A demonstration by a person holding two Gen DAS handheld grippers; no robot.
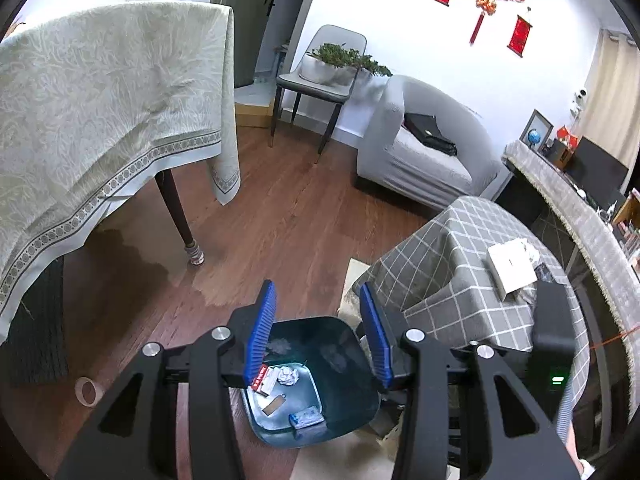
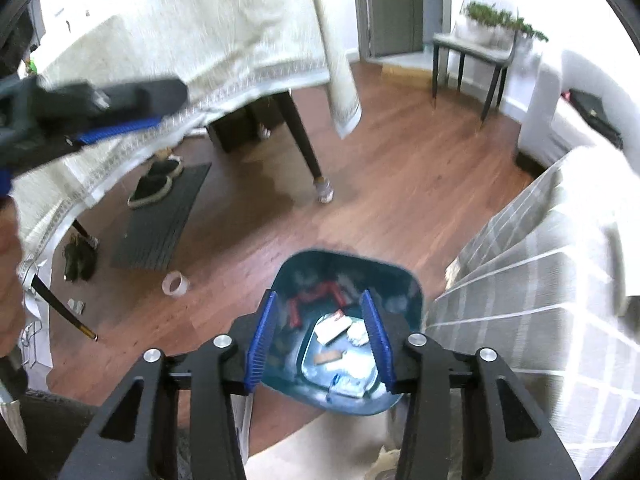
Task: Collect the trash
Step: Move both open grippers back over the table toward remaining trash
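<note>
My left tool (image 1: 318, 334) hangs over the bin (image 1: 340, 412), pointing down into it, blue pads spread wide with nothing between them. My right tool (image 2: 320, 334) hangs over the same bin (image 2: 404, 292) from a little higher, its pads just as wide apart and likewise bare.

The bin is dark teal with rounded corners and stands on the wooden floor (image 1: 280, 208), its near edge beside a pale rug (image 1: 344, 460). At its bottom lie a crumpled white paper ball (image 1: 289, 376), a red and white packet (image 1: 266, 380), a small brown card (image 1: 275, 405) and a bluish wrapper (image 1: 308, 420).

Left of the bin a roll of clear tape (image 2: 175, 284) rests on the floor. Further left, a dark mat (image 2: 164, 216) carries a pair of shoes (image 2: 156, 184) under the bench with the pale cloth (image 1: 100, 112). Right of the bin stands a low bench in grey checked cloth (image 1: 452, 264), bearing a white box (image 1: 512, 266). At the far side are a grey sofa (image 1: 420, 152) and a chair (image 1: 320, 80) holding a potted plant (image 1: 344, 56).
</note>
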